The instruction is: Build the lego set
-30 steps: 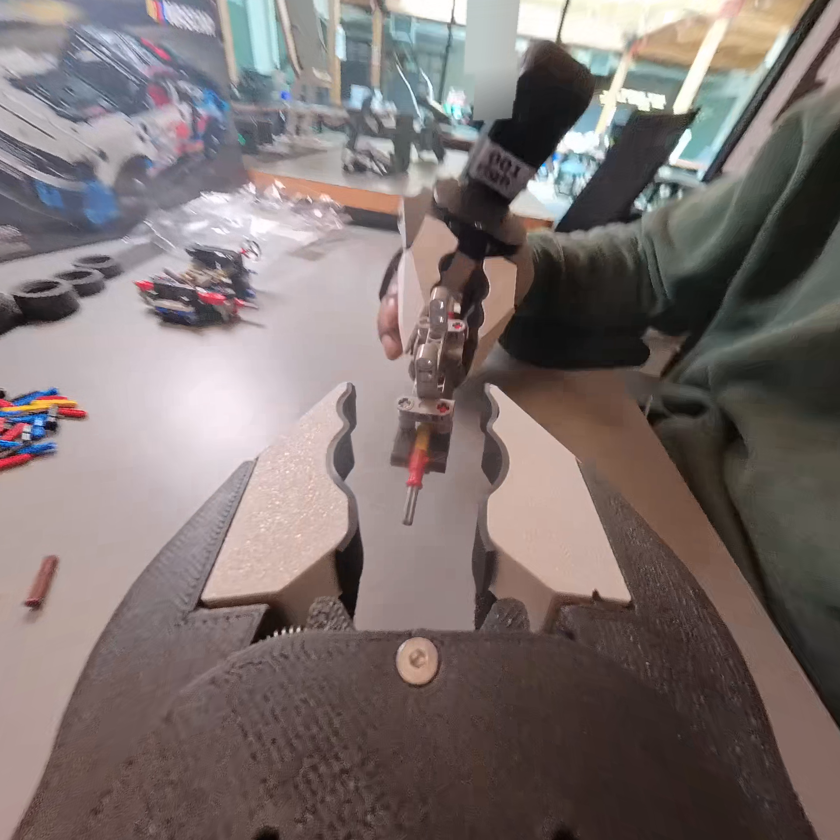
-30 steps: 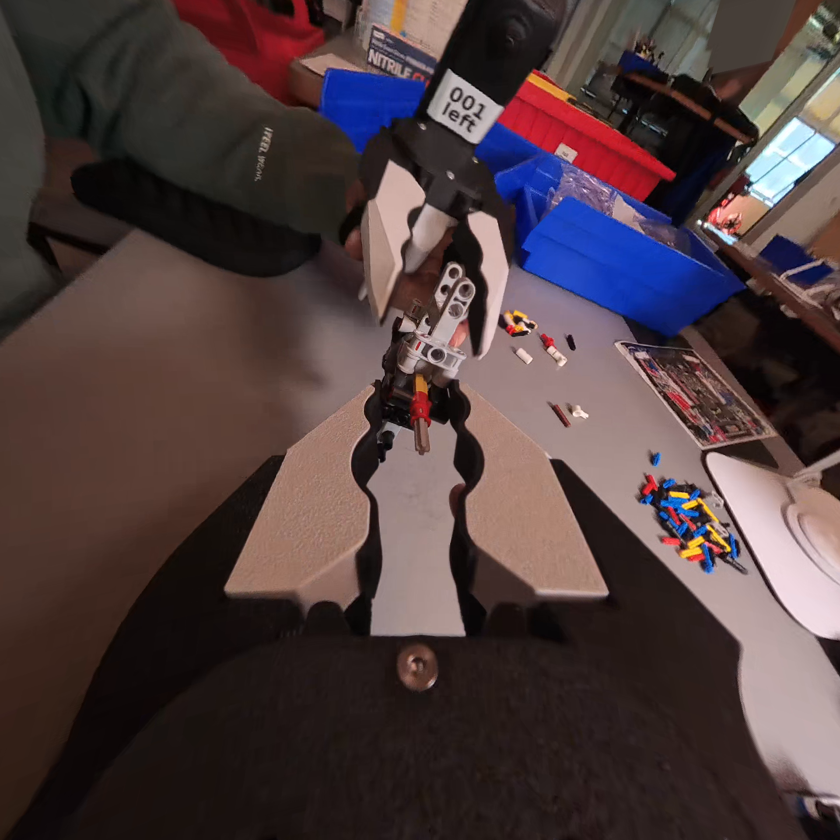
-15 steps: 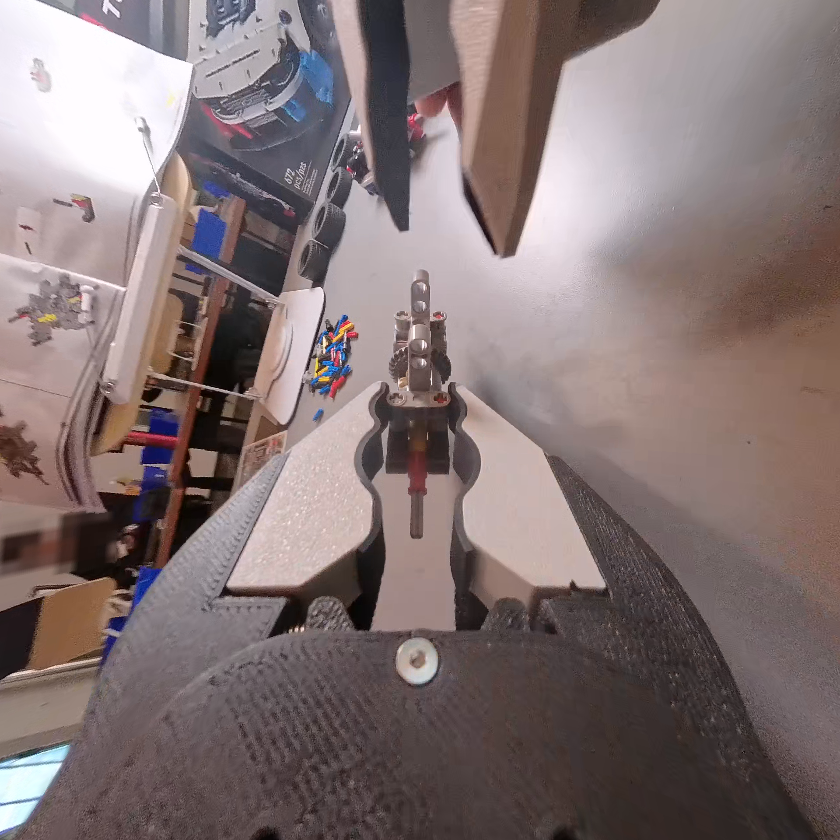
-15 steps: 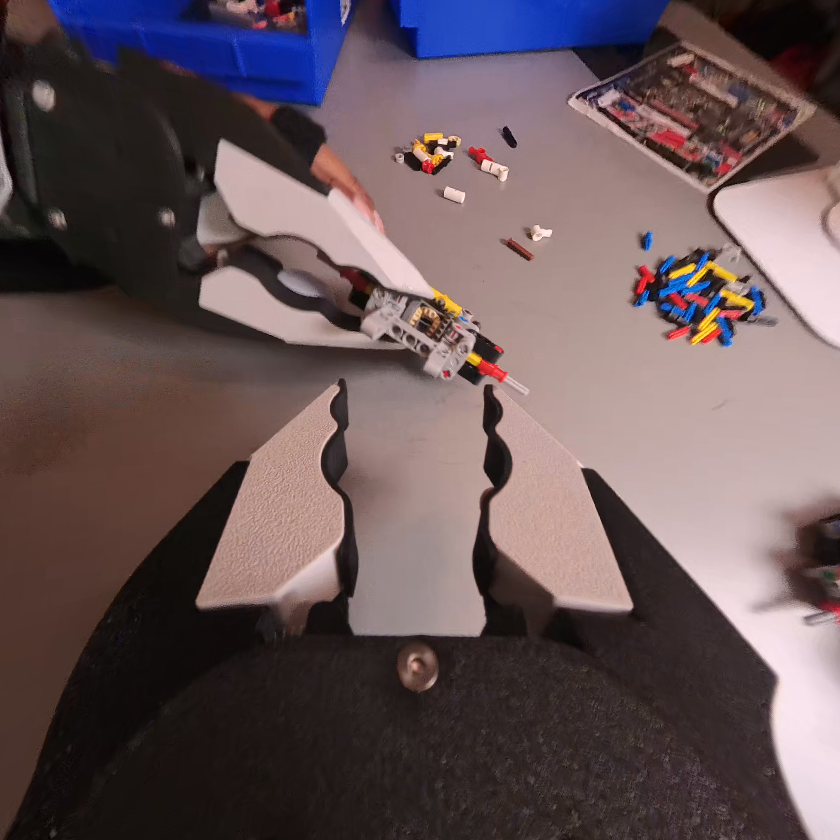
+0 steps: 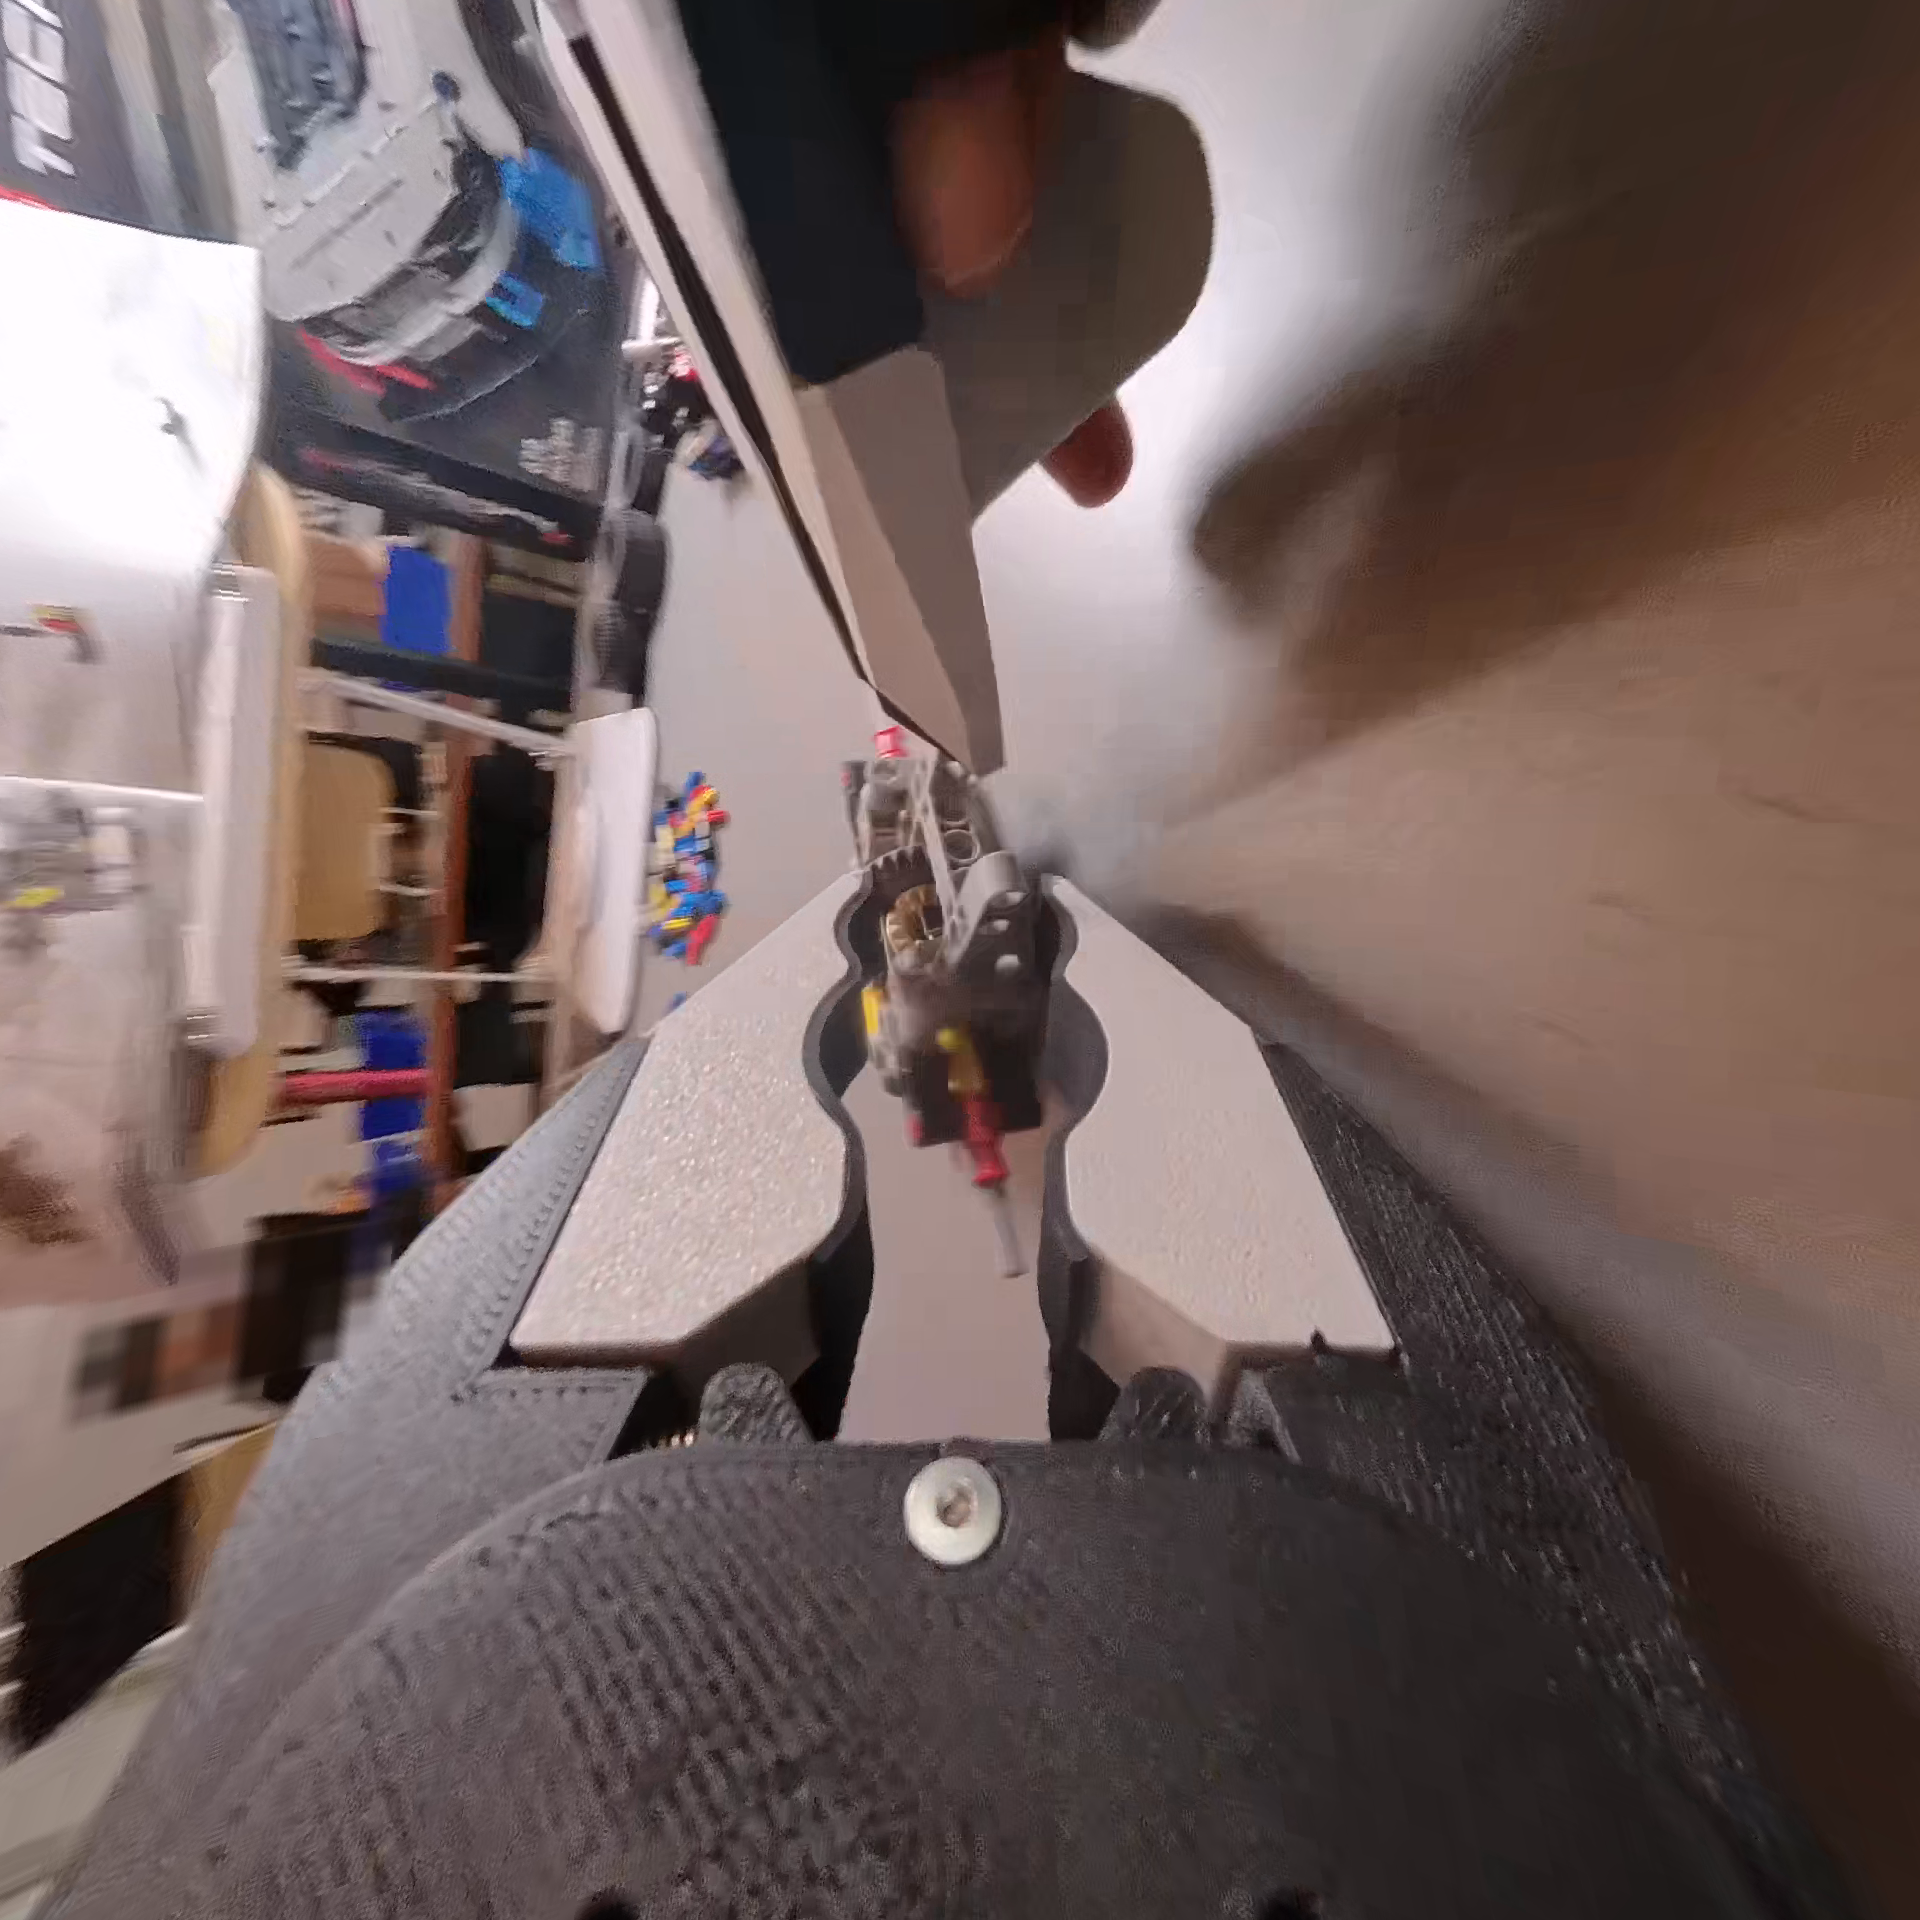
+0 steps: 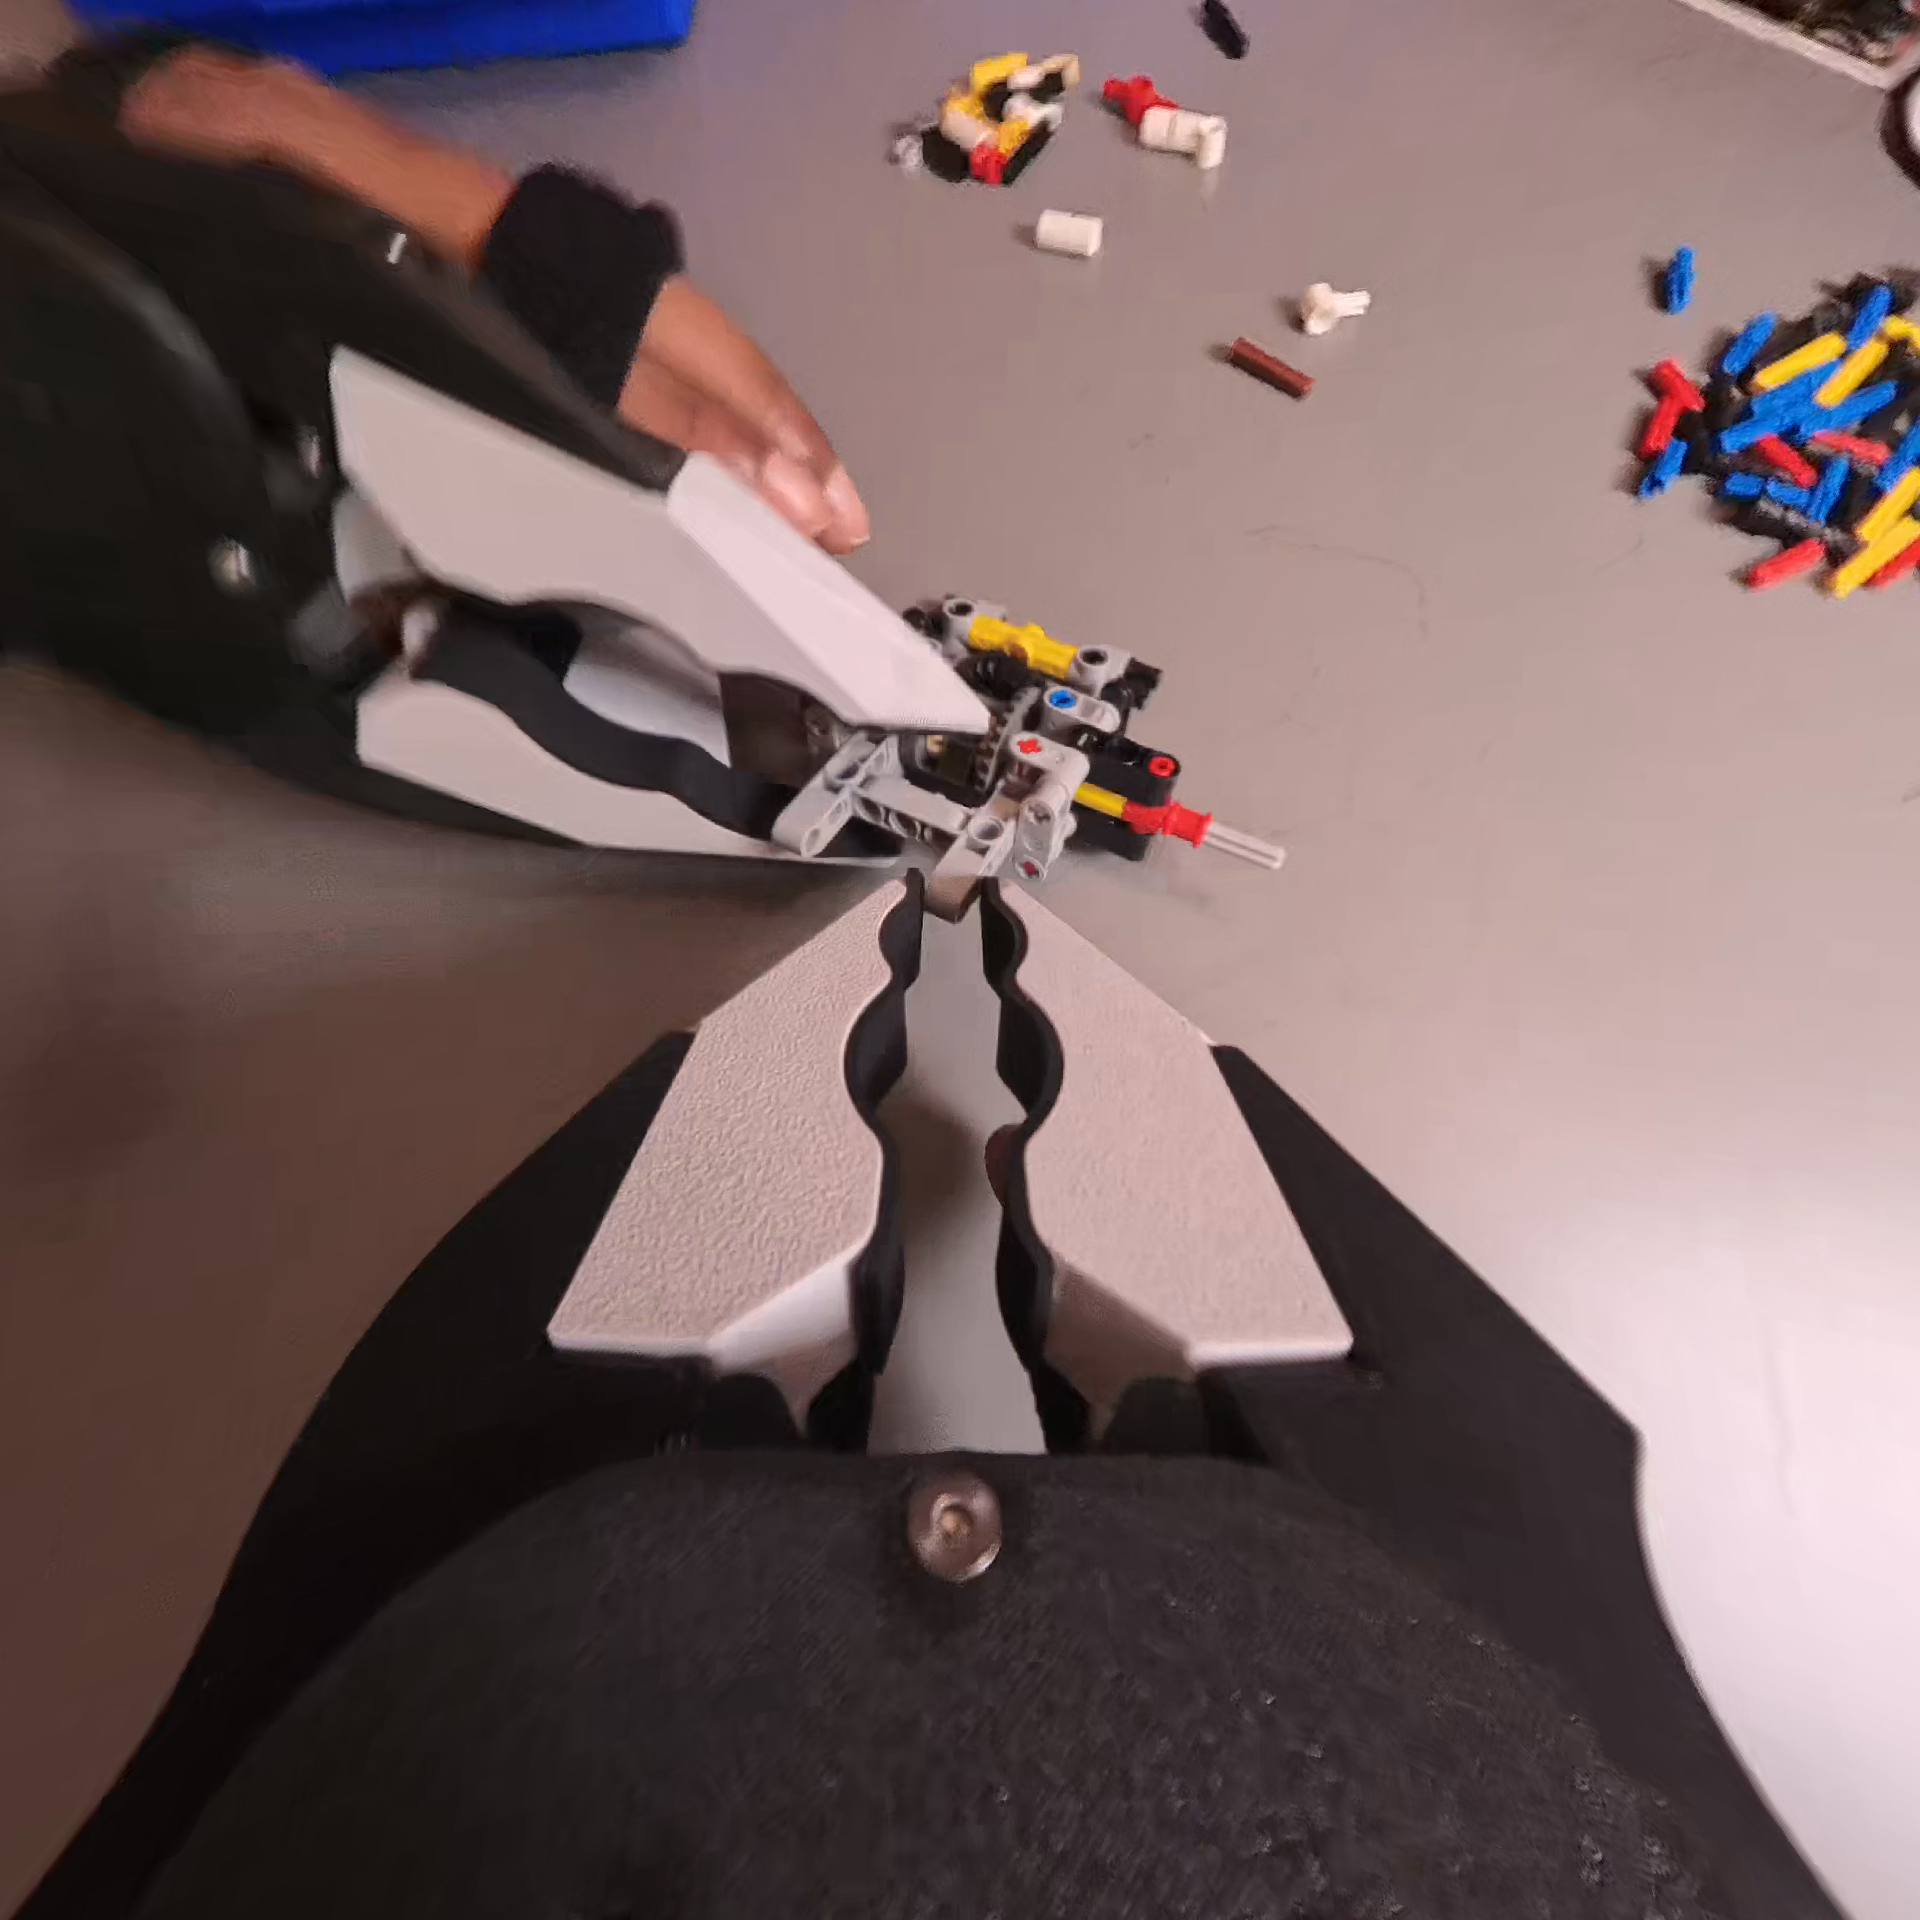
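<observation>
From my remote seat I can read almost nothing here. In the left wrist view, the dark box with the car picture (image 5: 416,312) carries large white lettering at the upper left corner. It is cut off by the frame edge and smeared by motion. The same box has a patch of small white print on its side, too blurred to make out. In the right wrist view, only a corner of a printed sheet (image 6: 1829,31) shows at the top right, and its print is too small to read.

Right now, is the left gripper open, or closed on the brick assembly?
Closed. The left gripper has both fingers clamped on the grey brick assembly, above the table.
</observation>
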Demonstrator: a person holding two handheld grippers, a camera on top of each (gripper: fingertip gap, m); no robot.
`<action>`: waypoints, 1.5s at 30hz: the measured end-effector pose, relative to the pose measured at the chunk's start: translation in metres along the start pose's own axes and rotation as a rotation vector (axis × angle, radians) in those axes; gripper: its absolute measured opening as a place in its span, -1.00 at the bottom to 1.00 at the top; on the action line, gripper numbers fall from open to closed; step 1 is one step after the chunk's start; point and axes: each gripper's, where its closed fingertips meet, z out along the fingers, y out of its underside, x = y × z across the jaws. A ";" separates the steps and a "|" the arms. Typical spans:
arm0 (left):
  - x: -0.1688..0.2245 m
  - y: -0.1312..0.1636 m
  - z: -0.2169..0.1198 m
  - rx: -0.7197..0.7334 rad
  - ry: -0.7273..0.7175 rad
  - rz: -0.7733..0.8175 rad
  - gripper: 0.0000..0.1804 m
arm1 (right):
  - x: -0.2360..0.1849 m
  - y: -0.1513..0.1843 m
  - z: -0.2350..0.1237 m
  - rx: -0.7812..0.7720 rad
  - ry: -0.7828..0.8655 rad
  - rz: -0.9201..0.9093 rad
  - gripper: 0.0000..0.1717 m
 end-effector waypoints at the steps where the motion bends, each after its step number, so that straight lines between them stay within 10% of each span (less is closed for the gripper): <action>1: 0.005 -0.004 -0.003 0.046 0.078 -0.081 -0.60 | -0.001 0.005 -0.002 -0.017 -0.029 -0.076 -0.90; 8: -0.036 -0.018 -0.045 0.514 0.482 -0.882 -0.17 | 0.007 0.018 -0.017 -0.090 -0.038 -0.165 -0.55; 16: -0.023 0.022 -0.025 0.385 0.539 -0.821 0.15 | -0.003 0.031 -0.004 -0.215 0.022 -0.171 -0.44; 19: -0.037 0.020 -0.027 0.433 0.446 -0.815 0.03 | 0.001 0.031 -0.004 -0.198 0.004 -0.208 -0.50; 24: -0.159 0.044 -0.094 0.897 -0.173 -1.189 -0.64 | 0.003 0.036 -0.010 -0.177 -0.045 -0.246 -0.50; 29: -0.162 0.090 -0.088 0.924 -0.177 -1.563 -0.76 | -0.010 0.043 -0.014 -0.204 -0.124 -0.313 -0.50; 34: -0.153 0.039 -0.100 1.052 0.057 -1.265 -0.74 | -0.032 0.052 -0.023 -0.200 -0.259 -0.403 -0.50; 39: -0.106 0.007 -0.068 0.781 0.189 -0.904 -0.23 | -0.016 0.052 -0.024 -0.196 -0.197 -0.395 -0.50; 45: -0.079 0.009 -0.038 0.510 0.133 -0.790 -0.09 | 0.006 0.041 -0.016 -0.138 -0.093 -0.361 -0.50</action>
